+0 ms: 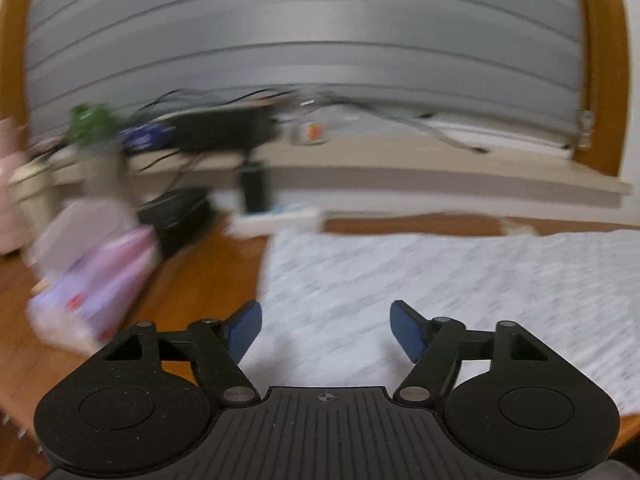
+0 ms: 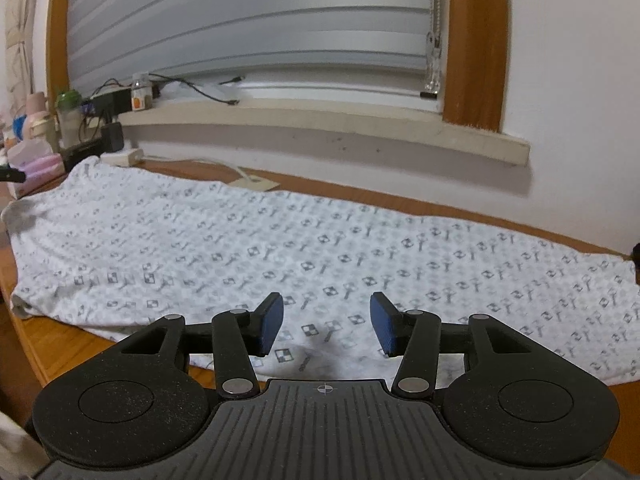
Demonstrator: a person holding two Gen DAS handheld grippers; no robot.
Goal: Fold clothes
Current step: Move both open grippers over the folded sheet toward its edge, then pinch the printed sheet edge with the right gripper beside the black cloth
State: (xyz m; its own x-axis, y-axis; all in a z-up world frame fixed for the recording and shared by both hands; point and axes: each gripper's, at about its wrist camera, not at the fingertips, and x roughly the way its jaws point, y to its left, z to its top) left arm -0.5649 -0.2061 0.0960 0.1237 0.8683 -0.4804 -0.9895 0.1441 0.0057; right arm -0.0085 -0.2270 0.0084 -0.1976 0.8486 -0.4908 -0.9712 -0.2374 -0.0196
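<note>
Clutter [image 1: 92, 276] left of the left gripper [image 1: 325, 330]: pink and lilac packets, blurred, count not readable. Left gripper's fingers [image 1: 245, 330] released, spread wide, nothing between them. One garment [image 2: 280, 248], white with a small dark repeat print, spread flat on the wooden desk [image 2: 60, 344], lying ahead of and beneath both pairs of fingers, its left edge just left of the left gripper's fingers. Whether one layer or already doubled: cannot tell. Right gripper [image 2: 327, 326] hovering over the near hem, fingers [image 2: 272, 326] released, holding nothing. Count: two grippers, four blue pads, one garment, one desk.

Risks judged from this layout: pinching both layers or only the top one at the hem, skewing any fold; cloth dragged leftward could sweep the clutter; cloth sliding off the near desk edge if pulled unevenly.
</note>
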